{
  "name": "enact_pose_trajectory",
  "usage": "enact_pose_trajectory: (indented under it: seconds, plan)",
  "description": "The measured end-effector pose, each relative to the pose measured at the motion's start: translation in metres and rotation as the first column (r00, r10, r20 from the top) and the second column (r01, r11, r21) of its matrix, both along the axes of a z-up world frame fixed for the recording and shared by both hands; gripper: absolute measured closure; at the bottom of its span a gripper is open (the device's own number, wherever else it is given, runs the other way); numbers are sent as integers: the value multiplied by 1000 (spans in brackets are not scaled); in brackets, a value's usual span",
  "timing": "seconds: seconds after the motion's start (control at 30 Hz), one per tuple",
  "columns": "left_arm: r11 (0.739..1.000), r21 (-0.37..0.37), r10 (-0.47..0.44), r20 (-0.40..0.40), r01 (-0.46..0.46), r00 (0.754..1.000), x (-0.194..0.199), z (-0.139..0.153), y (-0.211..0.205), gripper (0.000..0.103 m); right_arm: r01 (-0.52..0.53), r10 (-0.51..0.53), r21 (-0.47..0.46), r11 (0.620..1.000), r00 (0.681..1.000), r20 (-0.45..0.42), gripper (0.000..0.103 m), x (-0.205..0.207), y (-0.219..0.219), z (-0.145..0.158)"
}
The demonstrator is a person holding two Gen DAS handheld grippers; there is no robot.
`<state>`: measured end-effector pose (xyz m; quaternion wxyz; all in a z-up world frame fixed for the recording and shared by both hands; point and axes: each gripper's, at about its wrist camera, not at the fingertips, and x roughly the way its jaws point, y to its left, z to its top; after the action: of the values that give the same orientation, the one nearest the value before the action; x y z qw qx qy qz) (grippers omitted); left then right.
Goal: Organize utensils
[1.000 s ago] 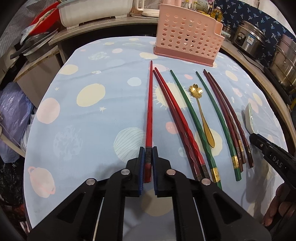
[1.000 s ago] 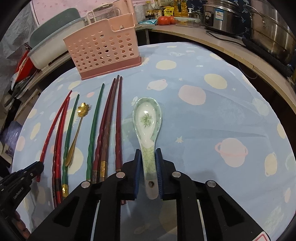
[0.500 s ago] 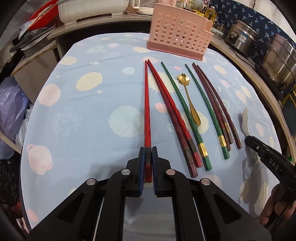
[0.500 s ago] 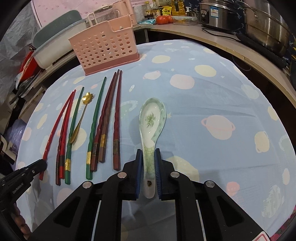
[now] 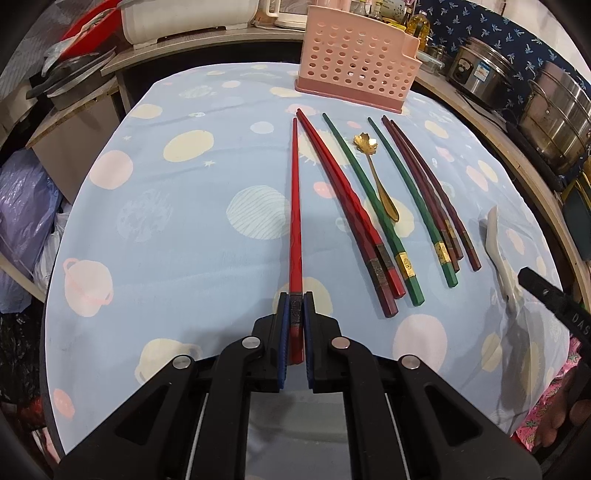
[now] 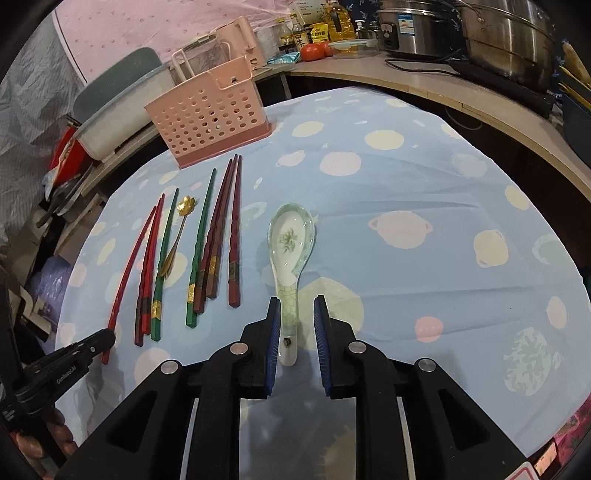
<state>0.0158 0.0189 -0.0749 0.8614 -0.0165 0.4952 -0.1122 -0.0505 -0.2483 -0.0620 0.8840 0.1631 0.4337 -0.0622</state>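
My left gripper (image 5: 294, 297) is shut on the butt end of a red chopstick (image 5: 294, 206), which points at the pink perforated utensil basket (image 5: 354, 66) at the table's far side. To its right lie more red (image 5: 351, 210), green (image 5: 373, 206) and dark maroon (image 5: 424, 188) chopsticks and a gold flower spoon (image 5: 375, 173). My right gripper (image 6: 295, 306) is open, its jaws standing either side of the handle of a white ceramic spoon (image 6: 290, 251) that lies on the cloth. The basket also shows in the right wrist view (image 6: 210, 114).
The table has a blue planet-print cloth (image 5: 177, 229). Steel pots (image 5: 554, 110) stand on the wooden counter to the right. A white tub (image 5: 184, 14) and clutter sit on the counter at the back left. The table edge is close to both grippers.
My right gripper has opened, with the ceramic spoon lying between its jaws. Both grippers have drawn back from the basket. The left stays shut on the red chopstick.
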Motion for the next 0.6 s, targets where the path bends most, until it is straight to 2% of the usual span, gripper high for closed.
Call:
enact_pose_trajectory:
  seconds: [0.17, 0.6]
  plan:
    - [1000, 1, 1, 1, -1, 1000, 0, 0, -1, 96, -13, 12, -10, 1000, 998, -60, 85, 9, 2, -16]
    - [1000, -3, -1, 3, 1, 1000, -1, 0, -1, 96, -84, 83, -3, 996, 995, -56, 85, 16, 32, -15]
